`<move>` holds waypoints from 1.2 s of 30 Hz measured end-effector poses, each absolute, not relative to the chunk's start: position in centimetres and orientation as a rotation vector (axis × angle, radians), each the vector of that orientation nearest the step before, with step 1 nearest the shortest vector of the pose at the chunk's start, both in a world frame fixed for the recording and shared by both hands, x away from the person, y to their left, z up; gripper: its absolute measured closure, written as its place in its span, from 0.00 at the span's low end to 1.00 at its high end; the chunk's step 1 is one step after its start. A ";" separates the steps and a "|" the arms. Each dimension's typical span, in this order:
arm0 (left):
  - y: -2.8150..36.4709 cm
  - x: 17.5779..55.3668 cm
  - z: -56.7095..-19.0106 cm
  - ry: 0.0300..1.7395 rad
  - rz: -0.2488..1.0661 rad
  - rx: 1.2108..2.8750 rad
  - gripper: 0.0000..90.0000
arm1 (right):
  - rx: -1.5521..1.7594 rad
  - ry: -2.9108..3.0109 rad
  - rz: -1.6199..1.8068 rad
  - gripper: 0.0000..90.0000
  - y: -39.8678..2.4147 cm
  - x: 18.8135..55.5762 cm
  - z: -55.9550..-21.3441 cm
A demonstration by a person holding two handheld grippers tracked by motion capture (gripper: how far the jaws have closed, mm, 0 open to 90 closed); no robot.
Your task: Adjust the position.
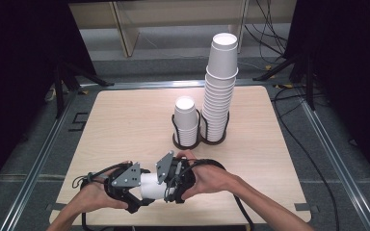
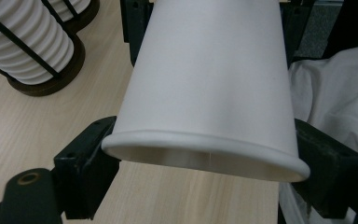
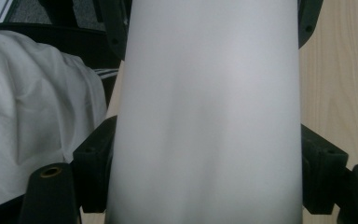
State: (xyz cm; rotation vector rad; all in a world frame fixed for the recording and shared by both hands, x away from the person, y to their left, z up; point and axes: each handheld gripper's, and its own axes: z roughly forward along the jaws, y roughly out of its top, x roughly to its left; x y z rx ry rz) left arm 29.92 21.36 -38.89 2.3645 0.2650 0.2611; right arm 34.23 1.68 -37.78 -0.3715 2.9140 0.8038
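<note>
Near edge of table (image 1: pixel 125 120): 1 white paper cup (image 1: pixel 153 186), lying level above the wood, is held between 2 grippers. Left gripper (image 1: pixel 142 196): jaws are closed tight on the cup near its rim, 1 at each side. Right gripper (image 1: pixel 167 188): jaws are pressed against the cup's wall from the opposite end. Middle of table: 1 short stack of cups (image 1: pixel 186 121) is kept in a dark wire holder (image 1: pixel 198 140). Just beside it, 1 tall stack of cups (image 1: pixel 220 86) is kept in the holder's second ring.
</note>
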 end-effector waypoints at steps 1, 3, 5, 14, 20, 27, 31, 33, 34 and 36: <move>21.4 30.0 -38.9 0.257 0.271 2.357 0.18 | -0.334 2.934 0.801 0.28 1.6 34.0 -37.7; 21.6 30.0 -38.9 0.273 0.254 2.319 0.16 | -0.316 2.930 0.802 0.27 1.4 34.0 -37.7; 21.7 30.0 -39.0 0.281 0.269 2.275 0.15 | -0.340 2.909 0.815 0.27 1.2 34.1 -37.6; 22.3 30.4 -38.7 0.307 0.238 2.172 0.14 | -0.285 2.891 0.878 0.28 0.2 34.3 -37.3; 23.4 30.6 -38.5 0.331 0.222 2.071 0.16 | -0.226 2.897 0.898 0.28 -0.7 34.7 -37.9; 24.6 30.6 -38.2 0.389 0.253 1.976 0.17 | -0.075 2.881 1.003 0.27 -2.2 35.5 -38.0; 24.9 30.6 -38.8 0.414 0.262 1.969 0.17 | 0.023 2.849 1.109 0.27 -3.2 36.2 -38.1; 25.0 30.7 -39.2 0.437 0.264 1.962 0.17 | 0.110 2.814 1.177 0.27 -3.7 36.5 -38.2; 25.0 30.7 -39.4 0.457 0.271 1.958 0.17 | 0.138 2.805 1.201 0.27 -4.0 36.6 -38.3; 25.0 31.0 -39.9 0.496 0.271 1.935 0.17 | 0.167 2.767 1.283 0.27 -4.3 36.9 -38.7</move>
